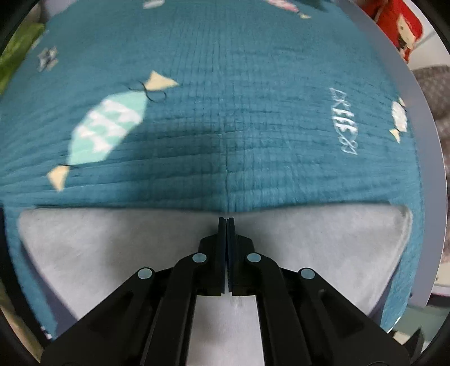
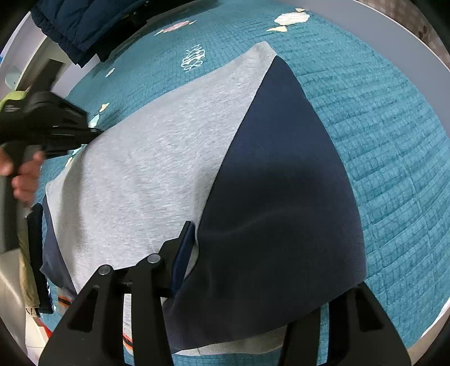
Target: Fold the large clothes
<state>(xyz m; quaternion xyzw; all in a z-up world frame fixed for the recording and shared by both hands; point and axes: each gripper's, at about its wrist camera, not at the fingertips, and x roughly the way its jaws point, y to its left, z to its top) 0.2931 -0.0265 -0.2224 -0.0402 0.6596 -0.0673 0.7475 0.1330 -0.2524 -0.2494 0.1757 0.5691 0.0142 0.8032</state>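
A large grey and navy garment [image 2: 157,169] lies on a teal quilted cover [image 2: 393,140]. In the left wrist view only its grey cloth [image 1: 98,253] shows, below the teal cover [image 1: 225,98]. My left gripper [image 1: 226,219] is shut with its tips at the grey cloth's far edge; I cannot tell if cloth is pinched. It also shows in the right wrist view [image 2: 95,131] at the garment's left edge. My right gripper [image 2: 194,228] is shut on the garment, with the navy sleeve [image 2: 281,197] draped over its right finger.
The cover has printed fish [image 1: 107,129] and white lettering [image 1: 343,121]. A pale table rim [image 1: 422,112] curves along the right. A red item [image 1: 399,25] lies beyond it. Dark blue clothing [image 2: 84,25] hangs at the upper left of the right wrist view.
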